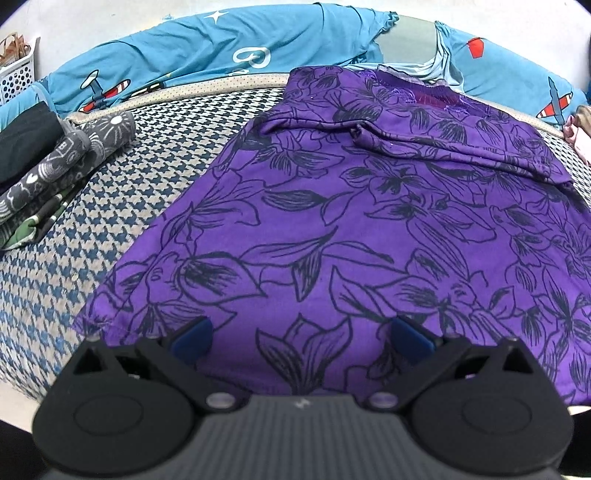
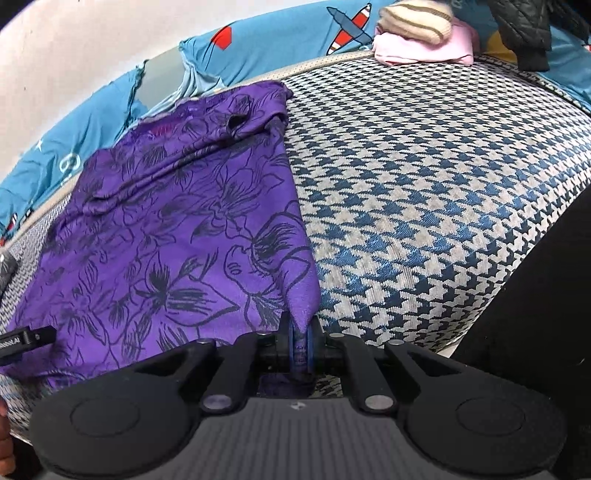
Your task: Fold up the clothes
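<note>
A purple garment with black flower outlines (image 1: 351, 229) lies spread on the houndstooth bed cover (image 1: 122, 206), its sleeves folded across near the collar. My left gripper (image 1: 301, 336) is open and empty, hovering just above the garment's near hem. In the right wrist view the same garment (image 2: 177, 240) lies to the left. My right gripper (image 2: 302, 341) is shut on the garment's near right corner, which bunches between the blue pads.
Folded grey and black clothes (image 1: 55, 162) are stacked at the left. Blue airplane-print pillows (image 1: 192, 55) line the far edge. A white basket (image 1: 16, 70) stands far left. Pink and striped clothes (image 2: 421, 37) and a black jacket (image 2: 524, 29) lie at the far right.
</note>
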`<move>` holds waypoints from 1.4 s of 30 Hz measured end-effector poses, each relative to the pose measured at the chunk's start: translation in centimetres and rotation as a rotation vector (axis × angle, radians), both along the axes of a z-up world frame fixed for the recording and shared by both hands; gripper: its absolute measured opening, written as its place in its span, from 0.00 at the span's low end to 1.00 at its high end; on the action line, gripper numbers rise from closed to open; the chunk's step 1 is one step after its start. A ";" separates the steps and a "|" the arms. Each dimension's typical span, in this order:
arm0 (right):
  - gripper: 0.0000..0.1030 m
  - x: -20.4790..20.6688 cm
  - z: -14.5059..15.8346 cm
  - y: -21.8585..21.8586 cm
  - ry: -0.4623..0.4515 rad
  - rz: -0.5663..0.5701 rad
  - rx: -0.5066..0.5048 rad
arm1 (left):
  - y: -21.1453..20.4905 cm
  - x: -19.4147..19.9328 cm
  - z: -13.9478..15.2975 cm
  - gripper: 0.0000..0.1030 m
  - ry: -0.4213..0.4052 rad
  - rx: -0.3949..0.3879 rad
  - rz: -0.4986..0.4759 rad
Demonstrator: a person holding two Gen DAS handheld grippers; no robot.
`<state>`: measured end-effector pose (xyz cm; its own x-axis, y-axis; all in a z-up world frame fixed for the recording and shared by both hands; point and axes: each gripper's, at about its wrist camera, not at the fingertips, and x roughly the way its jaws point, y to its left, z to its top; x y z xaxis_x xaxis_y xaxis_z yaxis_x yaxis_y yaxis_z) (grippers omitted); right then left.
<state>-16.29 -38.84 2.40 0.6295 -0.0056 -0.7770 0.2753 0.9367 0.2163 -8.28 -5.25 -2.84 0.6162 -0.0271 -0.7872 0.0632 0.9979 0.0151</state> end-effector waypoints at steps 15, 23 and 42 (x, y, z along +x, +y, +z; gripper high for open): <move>0.07 0.3 -0.7 0.8 0.056 0.023 -0.066 | -0.4 -0.8 -0.3 1.00 0.003 0.036 -0.004; 0.13 -0.2 0.7 0.4 -0.024 0.020 -0.027 | -0.4 -1.5 -0.1 1.00 0.006 0.040 -0.007; 0.26 3.4 2.7 0.1 -0.076 0.101 0.027 | -0.9 -1.1 1.3 1.00 -0.044 -0.007 -0.031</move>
<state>-12.92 -38.70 5.14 0.6829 0.0813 -0.7259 0.1614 0.9525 0.2584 -9.36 -6.19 -1.54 0.6492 -0.0525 -0.7588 0.0938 0.9955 0.0115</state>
